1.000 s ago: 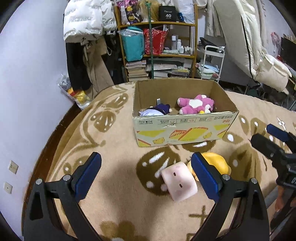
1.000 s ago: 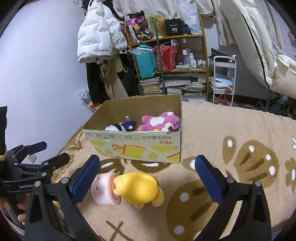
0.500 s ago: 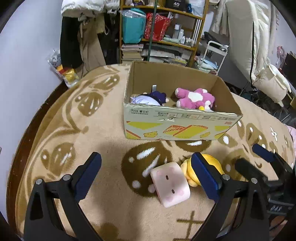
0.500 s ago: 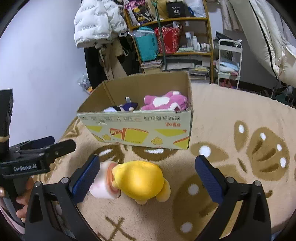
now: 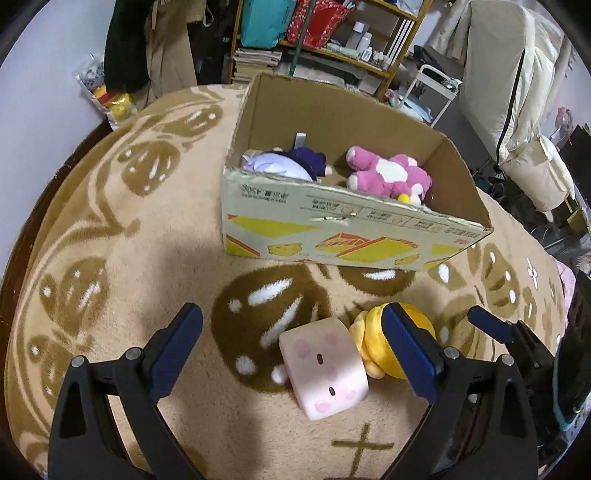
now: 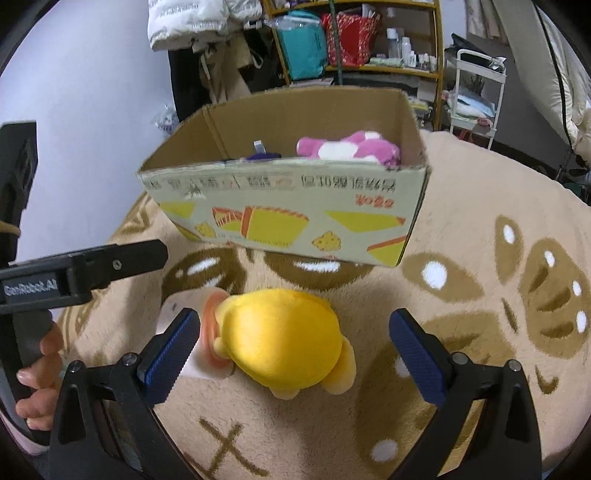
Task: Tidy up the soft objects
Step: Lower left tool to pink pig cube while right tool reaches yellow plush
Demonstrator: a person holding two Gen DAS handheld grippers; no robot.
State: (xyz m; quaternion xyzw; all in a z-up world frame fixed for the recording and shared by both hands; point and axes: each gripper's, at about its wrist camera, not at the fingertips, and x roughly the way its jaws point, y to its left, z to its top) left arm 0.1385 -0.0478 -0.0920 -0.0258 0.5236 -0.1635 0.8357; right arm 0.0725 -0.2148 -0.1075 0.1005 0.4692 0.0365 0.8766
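A pink cube plush (image 5: 324,371) and a yellow plush (image 5: 391,345) lie side by side on the patterned rug, in front of an open cardboard box (image 5: 332,236). The box holds a pink-and-white plush (image 5: 388,177) and a purple-and-white plush (image 5: 284,166). My left gripper (image 5: 291,354) is open, with the cube between its fingers. My right gripper (image 6: 291,354) is open and straddles the yellow plush (image 6: 284,339); the cube (image 6: 173,314) is partly hidden behind its left finger. The box (image 6: 288,214) stands just beyond.
The beige and brown rug (image 5: 110,258) covers the floor. Cluttered shelves (image 5: 332,33), a white cart (image 5: 432,92), hanging coats (image 5: 147,48) and a bag (image 5: 107,99) by the wall stand behind the box. The right gripper (image 5: 517,332) shows at the right of the left wrist view.
Both grippers have moved forward and down toward the two plush toys on the rug. The toys and the box have not moved.
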